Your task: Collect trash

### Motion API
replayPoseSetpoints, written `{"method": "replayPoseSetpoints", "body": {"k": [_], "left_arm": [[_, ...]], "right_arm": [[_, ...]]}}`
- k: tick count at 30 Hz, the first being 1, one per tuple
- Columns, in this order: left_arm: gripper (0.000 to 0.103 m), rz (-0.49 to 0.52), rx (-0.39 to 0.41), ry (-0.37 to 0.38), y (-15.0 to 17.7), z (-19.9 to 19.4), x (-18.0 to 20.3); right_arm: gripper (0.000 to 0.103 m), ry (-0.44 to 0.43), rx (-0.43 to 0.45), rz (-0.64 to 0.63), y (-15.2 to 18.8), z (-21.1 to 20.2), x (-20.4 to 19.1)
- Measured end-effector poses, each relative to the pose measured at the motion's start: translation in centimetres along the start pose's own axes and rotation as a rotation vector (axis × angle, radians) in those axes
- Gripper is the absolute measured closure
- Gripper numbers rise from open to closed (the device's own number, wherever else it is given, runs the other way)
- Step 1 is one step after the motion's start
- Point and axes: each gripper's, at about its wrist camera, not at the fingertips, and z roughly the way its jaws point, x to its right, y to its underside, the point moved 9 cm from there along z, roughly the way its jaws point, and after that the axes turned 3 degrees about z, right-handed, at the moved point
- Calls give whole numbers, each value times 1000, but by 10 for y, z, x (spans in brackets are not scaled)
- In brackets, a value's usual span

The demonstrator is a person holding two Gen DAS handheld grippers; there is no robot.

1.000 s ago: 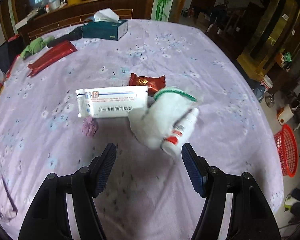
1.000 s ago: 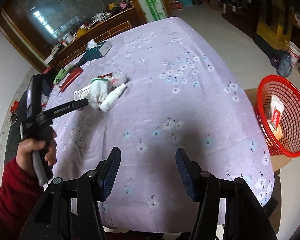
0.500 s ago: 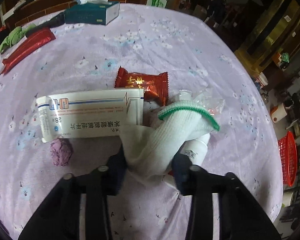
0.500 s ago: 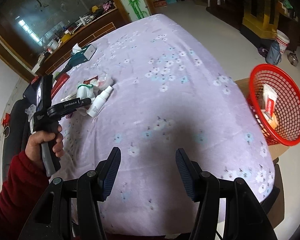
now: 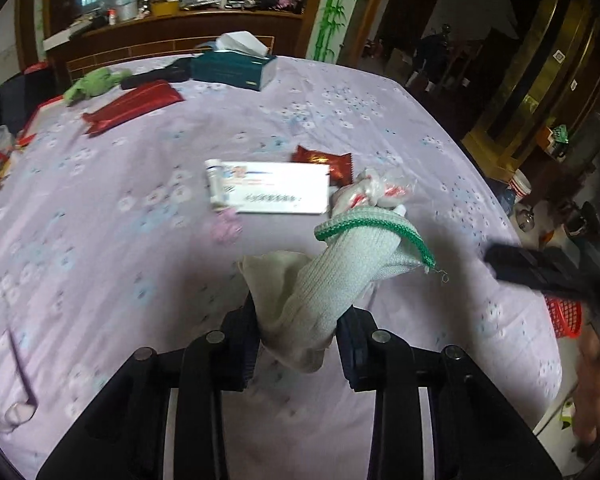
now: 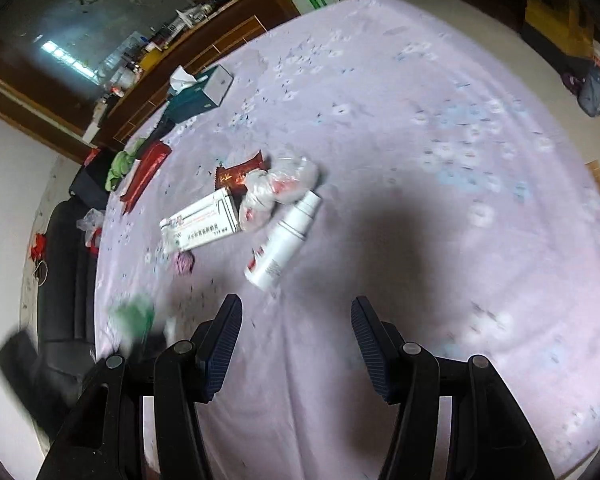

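the left gripper (image 5: 298, 344) has its fingers (image 5: 242, 344) closed on a white knitted glove (image 5: 332, 280) with a green cuff, lifted clear of the lilac flowered bench (image 5: 140, 272) — so the step in hand looks like the carry of one piece of trash away from the pile. the glove hangs limp between the fingers, cuff end pointing forward, and being soft it may sag or slip if the grip eases.

the right gripper (image 6: 296, 344) hovers low over the bench with its fingers spread wide and nothing between them. just ahead of it lies a white spray bottle (image 6: 280, 244), on its side, touching a crumpled clear plastic bag (image 6: 278, 188); beside those sit a flat white medicine box (image 6: 200, 222), a red snack packet (image 6: 240, 172) and a small purple wad (image 6: 182, 262). the bottle seems the likely next pick for this hand: it would need to drop and straddle the body across its width.

a red basket (image 5: 564, 316) shows only as a sliver past the bench edge in the left view; what it holds cannot be seen. the glove needs to travel over that edge and be let go above it. a teal tissue box (image 5: 232, 68) far back holds a tissue sticking up.
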Motion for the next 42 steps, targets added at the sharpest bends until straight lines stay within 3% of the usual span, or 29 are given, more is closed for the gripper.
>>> {"method": "replayPoseSetpoints", "body": {"k": [8,13,16,20,24,31,42], "left_arm": [[71,-28,-7,-66,29,-20,-34],[71,-45,-13,-70,40,-26,-44],[71,-48,-14,-71,44,-28,-45],[71,-39,-14,-73,45,-28,-41],[71,-30,-3,-80,48,-31,-33],[71,-9,21,-118,58,-32,-8],[71,60,18,-102,59,-22,49]], "right_arm": [[54,66,-61,66,-21,66,-11],[57,106,-70,59,-22,84,-13],[60,133,-84,45,-21,96,-15],[64,209,-56,-74,-21,98,-26],[69,235,-34,-172,-7,86,-24],[70,276,35,-339,49,34,1],[70,293,142,-329,94,-33,49]]}}
